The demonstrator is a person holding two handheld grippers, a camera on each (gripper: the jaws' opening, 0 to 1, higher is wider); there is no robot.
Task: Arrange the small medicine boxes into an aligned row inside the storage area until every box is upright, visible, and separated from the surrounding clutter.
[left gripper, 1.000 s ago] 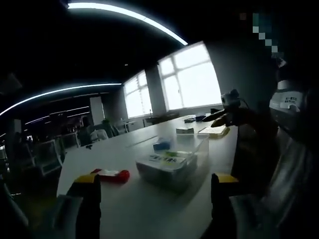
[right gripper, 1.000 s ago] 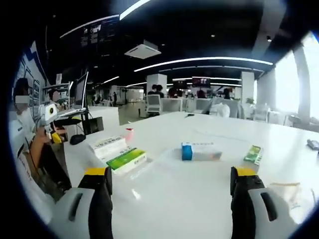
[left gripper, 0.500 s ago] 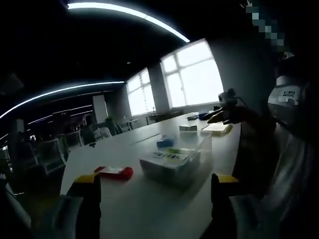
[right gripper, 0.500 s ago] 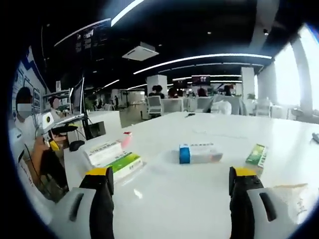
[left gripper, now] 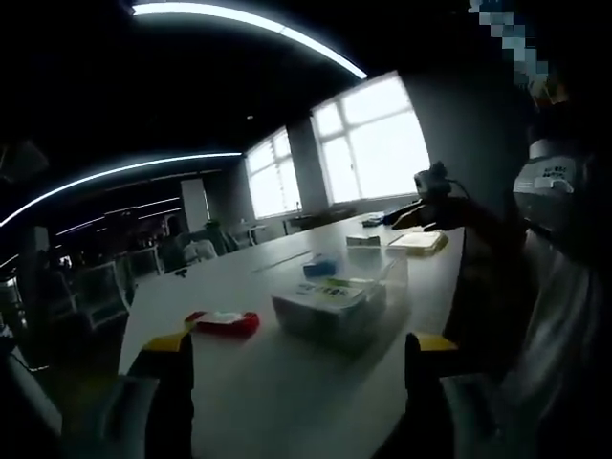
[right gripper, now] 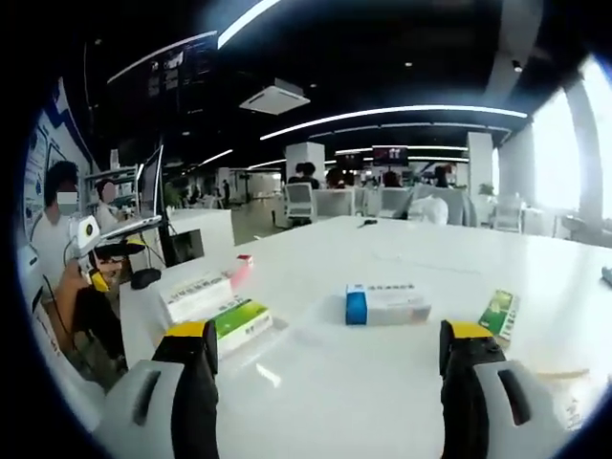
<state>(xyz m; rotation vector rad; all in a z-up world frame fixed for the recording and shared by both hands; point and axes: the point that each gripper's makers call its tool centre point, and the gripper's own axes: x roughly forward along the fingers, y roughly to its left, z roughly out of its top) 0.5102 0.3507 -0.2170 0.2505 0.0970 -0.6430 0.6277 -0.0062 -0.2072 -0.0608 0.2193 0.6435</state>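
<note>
Left gripper (left gripper: 296,368): jaws spread wide, nothing between them, held above the counter (left gripper: 239,382).
Red box (left gripper: 222,322): lay flat, left of the clear container (left gripper: 335,311), apart from it.
Clear container: held flat boxes with green labels; a blue box (left gripper: 319,268) lay just behind it.

Right gripper (right gripper: 325,359): jaws parted, empty, above the counter.
Green-topped box (right gripper: 241,320): flat in the container, near its edge.
Blue-and-white box (right gripper: 385,303): flat, mid-counter.
Green box (right gripper: 499,314): flat, far right.

Risk: slim boxes would likely topple when stood upright; a loose grasp could knock neighbours out of line.
</note>
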